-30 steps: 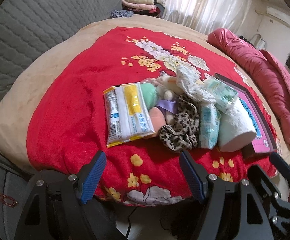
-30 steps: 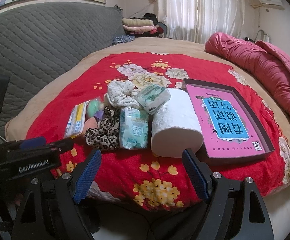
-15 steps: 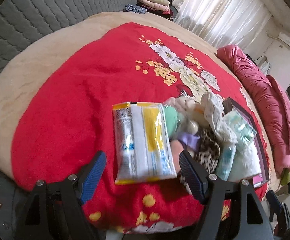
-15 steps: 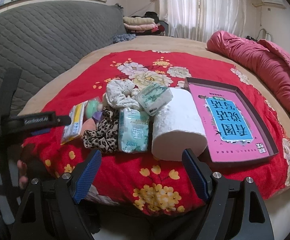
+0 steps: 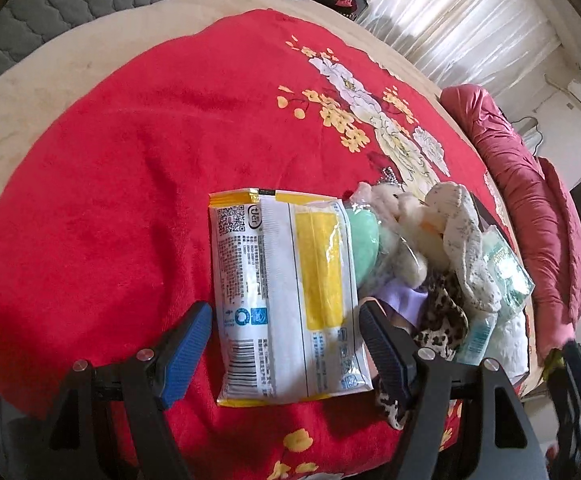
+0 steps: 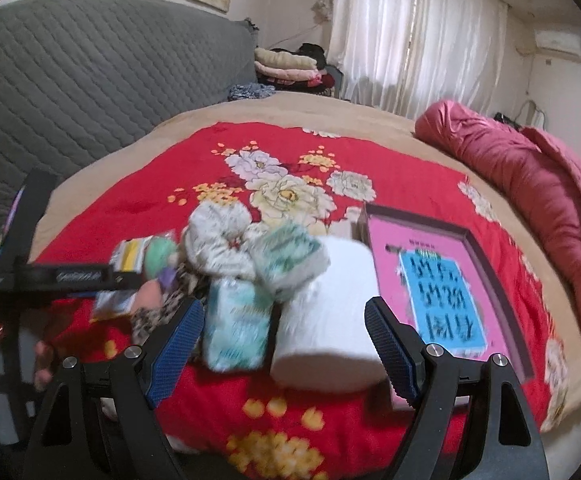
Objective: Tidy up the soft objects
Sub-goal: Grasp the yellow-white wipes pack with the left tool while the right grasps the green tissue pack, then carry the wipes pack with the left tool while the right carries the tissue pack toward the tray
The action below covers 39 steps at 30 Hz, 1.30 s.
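Note:
A pile of soft things lies on the red flowered blanket [image 5: 110, 168]. In the left wrist view my left gripper [image 5: 286, 344] is open, its blue fingers on either side of a white and yellow wipes pack [image 5: 286, 296]. Beside the pack lie a green puff [image 5: 364, 240], a small plush toy [image 5: 394, 208], a floral cloth [image 5: 462, 232] and a leopard scrunchie [image 5: 442, 320]. In the right wrist view my right gripper [image 6: 286, 344] is open just before a white toilet roll [image 6: 330, 312] and a tissue pack [image 6: 236, 328]. Another tissue pack [image 6: 290, 260] lies on top.
A dark tray holding a pink and blue book [image 6: 438, 292] lies right of the roll. A rolled pink quilt [image 6: 530, 176] runs along the bed's right side. A grey quilted headboard [image 6: 90, 72] stands at the left. Folded clothes [image 6: 286, 64] are stacked at the back.
My left gripper has moved forward and down until its fingers flank the wipes pack. My right gripper has moved closer to the toilet roll and tissue pack.

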Each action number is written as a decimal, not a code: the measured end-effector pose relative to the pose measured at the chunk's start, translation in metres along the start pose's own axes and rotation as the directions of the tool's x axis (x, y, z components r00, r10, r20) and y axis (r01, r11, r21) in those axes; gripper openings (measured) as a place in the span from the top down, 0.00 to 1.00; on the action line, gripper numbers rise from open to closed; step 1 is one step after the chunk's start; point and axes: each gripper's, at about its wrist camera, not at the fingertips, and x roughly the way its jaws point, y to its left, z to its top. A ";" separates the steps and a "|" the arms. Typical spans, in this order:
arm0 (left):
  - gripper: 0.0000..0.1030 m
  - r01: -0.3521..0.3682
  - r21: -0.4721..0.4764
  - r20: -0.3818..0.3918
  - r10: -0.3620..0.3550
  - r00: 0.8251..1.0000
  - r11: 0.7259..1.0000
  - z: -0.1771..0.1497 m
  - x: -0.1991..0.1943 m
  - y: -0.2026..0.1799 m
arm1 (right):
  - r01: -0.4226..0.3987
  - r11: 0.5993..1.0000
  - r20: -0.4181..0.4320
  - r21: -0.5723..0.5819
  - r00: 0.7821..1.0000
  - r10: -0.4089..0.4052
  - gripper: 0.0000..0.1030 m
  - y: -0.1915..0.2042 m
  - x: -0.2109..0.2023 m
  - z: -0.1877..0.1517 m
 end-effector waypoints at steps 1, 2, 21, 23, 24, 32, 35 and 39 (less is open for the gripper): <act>0.27 0.007 -0.006 -0.001 -0.007 1.000 1.000 0.001 0.002 0.001 | 0.007 1.000 -0.010 -0.008 1.000 -0.007 0.19 -0.002 0.007 0.006; 0.27 0.013 -0.008 -0.001 -0.013 1.000 1.000 0.001 0.002 0.002 | 0.017 1.000 -0.018 -0.013 1.000 -0.017 0.19 -0.006 0.015 0.011; 0.27 0.060 -0.015 0.016 -0.060 0.998 0.998 0.008 0.011 0.011 | 0.026 0.955 -0.174 -0.295 0.981 -0.080 0.20 0.005 0.123 0.038; 0.27 0.056 -0.010 0.020 -0.056 0.998 0.998 0.008 0.012 0.009 | 0.025 0.959 -0.172 -0.282 0.982 -0.076 0.31 0.005 0.126 0.037; 0.27 0.055 -0.009 0.022 -0.055 0.998 0.998 0.008 0.012 0.009 | 0.029 0.959 -0.166 -0.282 0.983 -0.079 0.34 0.006 0.125 0.036; 0.35 0.053 -0.003 0.038 -0.053 0.998 0.999 0.008 0.011 0.011 | 0.053 0.966 -0.081 -0.254 0.994 -0.076 0.47 0.005 0.109 0.030; 0.39 0.069 -0.009 0.042 -0.069 0.997 0.998 0.008 0.009 0.013 | 0.043 0.985 -0.038 -0.165 0.998 -0.050 0.48 -0.005 0.096 0.031; 0.43 0.086 0.007 0.054 -0.086 0.995 0.996 0.008 0.004 0.012 | 0.043 0.995 0.021 -0.091 0.999 -0.041 0.48 -0.016 0.076 0.031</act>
